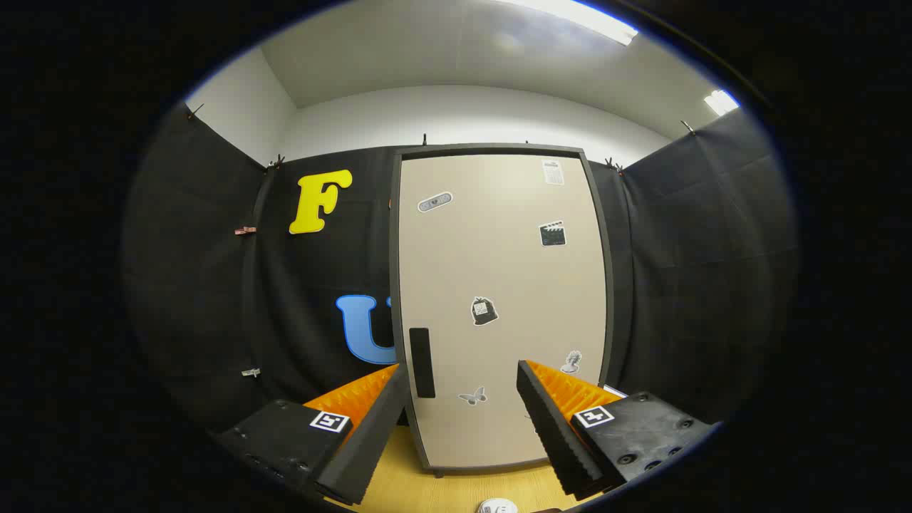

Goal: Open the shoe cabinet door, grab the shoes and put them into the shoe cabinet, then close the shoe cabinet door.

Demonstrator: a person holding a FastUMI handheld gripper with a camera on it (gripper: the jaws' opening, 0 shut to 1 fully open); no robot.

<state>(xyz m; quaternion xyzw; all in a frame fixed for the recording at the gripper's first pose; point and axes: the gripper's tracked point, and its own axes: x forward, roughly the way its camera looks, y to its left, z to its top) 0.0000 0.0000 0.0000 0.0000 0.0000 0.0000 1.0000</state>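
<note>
While the cabinet door (499, 299) stands closed, tool (463, 374) gapes.

The gripper (463, 377) is held with its fingers spread wide, nothing gripped between them. Straight ahead, the shoe cabinet door (499, 285) is seen shut, beige in a dark frame, dotted with stickers. Its dark handle (422, 362) is placed just beyond the left fingertip. A wooden floor (456, 491) is glimpsed below.

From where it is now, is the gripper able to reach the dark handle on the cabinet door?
Probably yes. The gripper is open, and the handle sits on the closed door just beyond one finger's tip, with nothing between them.
</note>
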